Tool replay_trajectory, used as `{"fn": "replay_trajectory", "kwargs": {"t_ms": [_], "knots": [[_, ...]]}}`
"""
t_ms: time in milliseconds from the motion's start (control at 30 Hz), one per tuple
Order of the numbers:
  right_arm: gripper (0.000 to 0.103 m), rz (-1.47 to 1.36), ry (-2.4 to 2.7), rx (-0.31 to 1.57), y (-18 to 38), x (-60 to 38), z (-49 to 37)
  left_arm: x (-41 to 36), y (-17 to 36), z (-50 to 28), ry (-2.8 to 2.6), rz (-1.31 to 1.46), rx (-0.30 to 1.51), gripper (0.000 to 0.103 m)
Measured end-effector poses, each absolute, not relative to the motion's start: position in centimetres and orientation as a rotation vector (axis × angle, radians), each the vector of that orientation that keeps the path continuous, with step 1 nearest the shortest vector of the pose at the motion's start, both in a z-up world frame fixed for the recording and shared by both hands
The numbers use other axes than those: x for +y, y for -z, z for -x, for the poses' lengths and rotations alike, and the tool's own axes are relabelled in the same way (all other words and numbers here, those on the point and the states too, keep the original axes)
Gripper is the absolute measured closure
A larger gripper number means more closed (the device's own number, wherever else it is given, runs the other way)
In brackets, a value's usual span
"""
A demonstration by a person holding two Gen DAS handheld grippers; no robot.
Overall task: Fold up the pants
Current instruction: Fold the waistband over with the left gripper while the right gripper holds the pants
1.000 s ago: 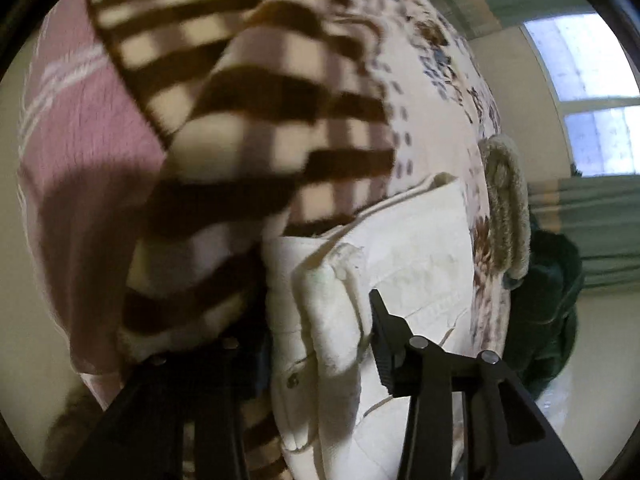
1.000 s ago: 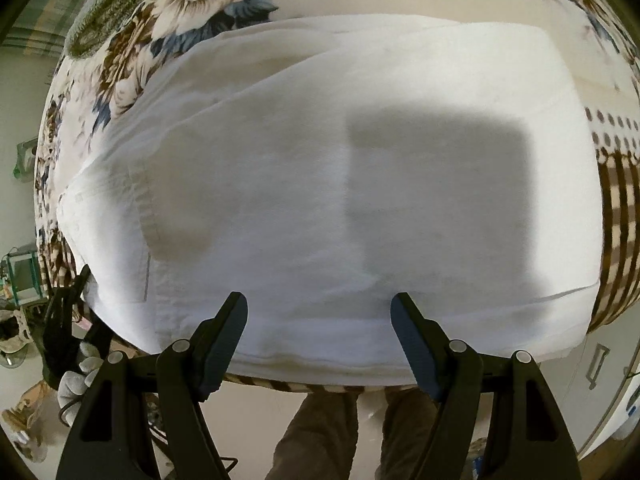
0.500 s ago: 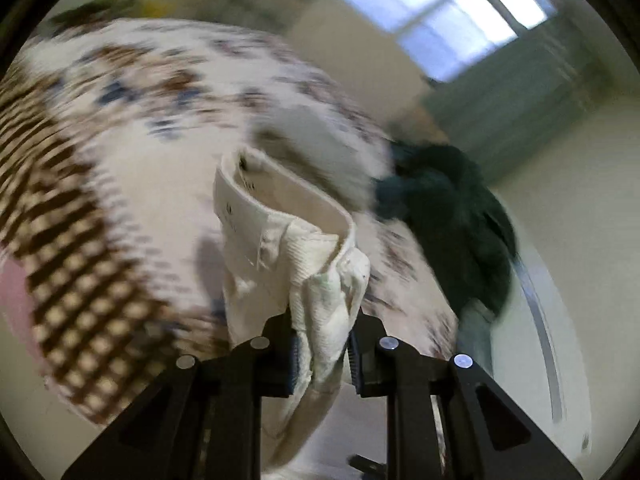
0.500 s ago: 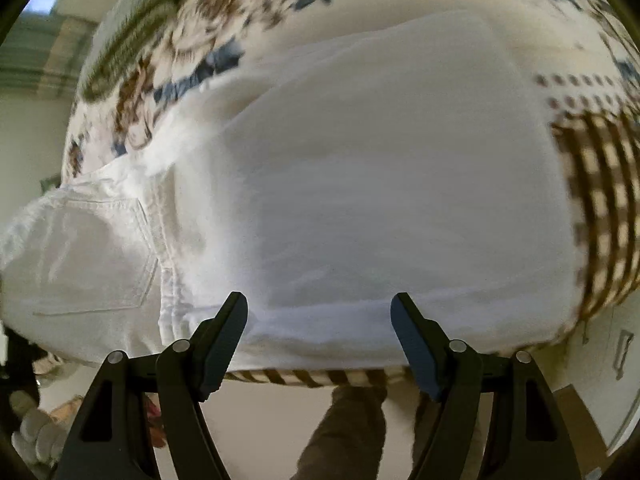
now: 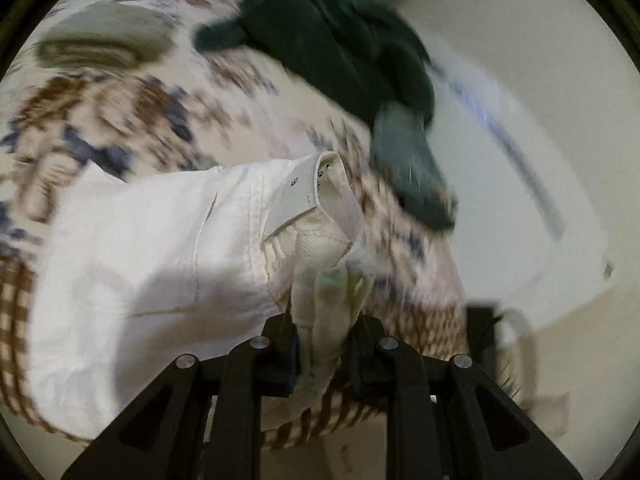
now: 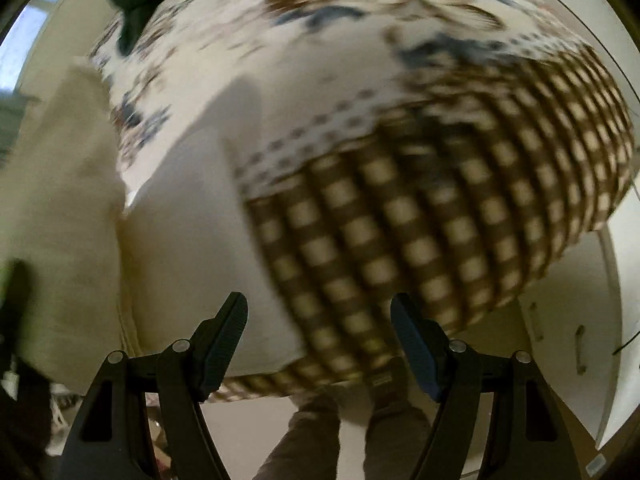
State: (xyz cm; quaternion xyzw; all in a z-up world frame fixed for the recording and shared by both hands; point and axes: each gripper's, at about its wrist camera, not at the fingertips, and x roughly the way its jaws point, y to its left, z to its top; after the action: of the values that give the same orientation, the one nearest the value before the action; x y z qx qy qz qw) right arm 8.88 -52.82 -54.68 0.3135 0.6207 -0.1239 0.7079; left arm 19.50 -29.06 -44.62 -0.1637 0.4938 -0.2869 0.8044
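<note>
The left gripper (image 5: pixel 325 340) is clenched on a bunched fold of the white pants (image 5: pixel 160 248) near their waistband, and the rest of the pants spreads ahead of it and to its left over the patterned bedspread (image 5: pixel 120 120), with a dark green garment (image 5: pixel 340 52) farther ahead. The right gripper (image 6: pixel 319 338) is released with fingers apart, holding nothing; the pants (image 6: pixel 188 248) lie ahead and to its left on the bedspread (image 6: pixel 420 220).

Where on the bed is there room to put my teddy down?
The best bare patch is the checkered blanket to the right of the white pants, and the flowery part above it. It is crowded at the far end, where the dark green clothes are piled, and where the left gripper pinches the pants.
</note>
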Motion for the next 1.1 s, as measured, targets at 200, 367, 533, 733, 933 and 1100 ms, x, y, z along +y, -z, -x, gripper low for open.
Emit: {"fn": "replay_trajectory", "kwargs": {"t_ms": [200, 367, 533, 733, 933, 1100], "knots": [[0.025, -0.725, 0.285, 1.368, 55.3, -57.1, -7.5, -33.3, 46.8, -19.1, 0.622, 0.194, 1.233, 0.068], [0.009, -0.853, 0.182, 1.259, 54.3, -59.2, -8.4, -30.8, 43.4, -18.7, 0.643, 0.254, 1.224, 0.025], [0.004, -0.975, 0.028, 1.218, 55.5, -58.9, -11.7, -23.5, 41.7, -21.5, 0.454, 0.267, 1.163, 0.025], [0.018, -1.028, -0.032, 1.315, 61.9, -56.4, -15.9, -13.8, 43.4, -28.1, 0.185, 0.205, 1.144, 0.025], [0.092, -1.039, 0.034, 1.22, 58.4, -55.9, -15.2, -11.1, 46.4, -32.2, 0.157, 0.29, 1.143, 0.025], [0.093, -0.97, 0.135, 1.175, 55.4, -58.7, -13.5, -13.1, 50.2, -35.7, 0.202, 0.402, 1.26, 0.025]]}}
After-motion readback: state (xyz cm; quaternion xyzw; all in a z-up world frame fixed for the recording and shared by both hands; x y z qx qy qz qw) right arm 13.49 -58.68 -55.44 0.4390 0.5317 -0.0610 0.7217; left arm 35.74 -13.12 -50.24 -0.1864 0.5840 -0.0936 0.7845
